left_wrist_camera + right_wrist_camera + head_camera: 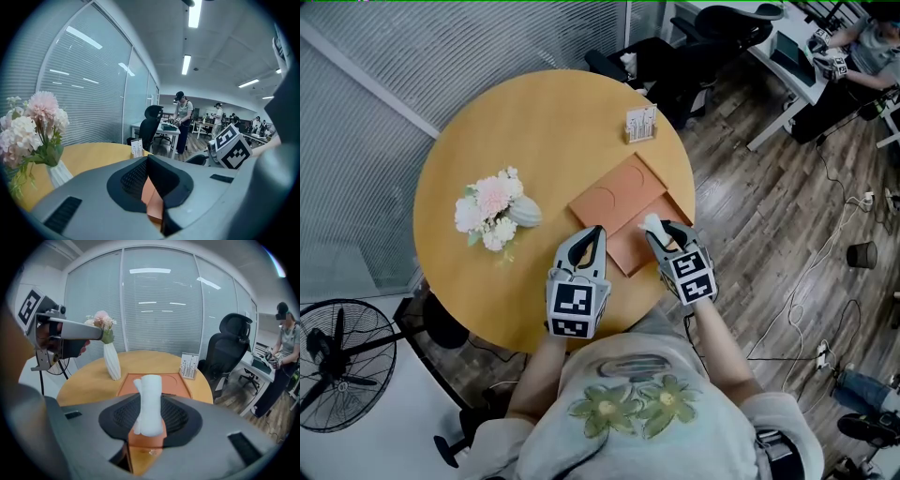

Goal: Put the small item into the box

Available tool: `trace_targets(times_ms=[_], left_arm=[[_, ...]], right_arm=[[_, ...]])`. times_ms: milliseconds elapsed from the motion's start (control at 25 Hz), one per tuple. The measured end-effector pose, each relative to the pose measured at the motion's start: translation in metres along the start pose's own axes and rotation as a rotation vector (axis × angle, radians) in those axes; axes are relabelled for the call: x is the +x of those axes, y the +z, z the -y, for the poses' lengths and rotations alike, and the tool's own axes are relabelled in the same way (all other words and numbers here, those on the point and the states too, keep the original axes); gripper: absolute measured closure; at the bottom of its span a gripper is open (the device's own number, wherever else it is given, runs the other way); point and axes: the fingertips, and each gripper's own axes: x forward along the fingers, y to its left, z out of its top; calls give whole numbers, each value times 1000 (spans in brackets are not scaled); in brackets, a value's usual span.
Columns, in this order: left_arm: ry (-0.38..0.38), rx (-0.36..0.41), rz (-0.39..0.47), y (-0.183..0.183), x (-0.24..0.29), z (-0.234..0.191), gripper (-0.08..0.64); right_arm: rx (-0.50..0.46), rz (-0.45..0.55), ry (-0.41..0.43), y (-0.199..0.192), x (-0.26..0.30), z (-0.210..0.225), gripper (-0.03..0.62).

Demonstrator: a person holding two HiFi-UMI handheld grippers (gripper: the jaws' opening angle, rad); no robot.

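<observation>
Task not complete: the small item (pixel 149 401), a white, soft-looking matt roll, stands upright clamped between the pads of the right gripper (pixel 667 234), right of centre in the head view, above the near part of the box (pixel 614 199) and not yet in it. The box is flat, orange and card-like with a low rim, and appears to lie open on the round wooden table (pixel 516 122). The left gripper (pixel 592 236), jaw tips together and holding nothing, sits at the box's near left edge.

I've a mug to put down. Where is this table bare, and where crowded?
Bare: on the table, the far-left arc between the flowers and the card holder, and the near-left rim between flowers and left gripper. Crowded: the near right, with the box, the right gripper and its white item.
</observation>
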Motion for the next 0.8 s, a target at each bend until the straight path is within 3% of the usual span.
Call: trace_targets(times_ms=[800], left_arm=[[21, 5, -29, -6, 3, -2, 568]], right_arm=[[-62, -107, 41, -28, 29, -2, 449]])
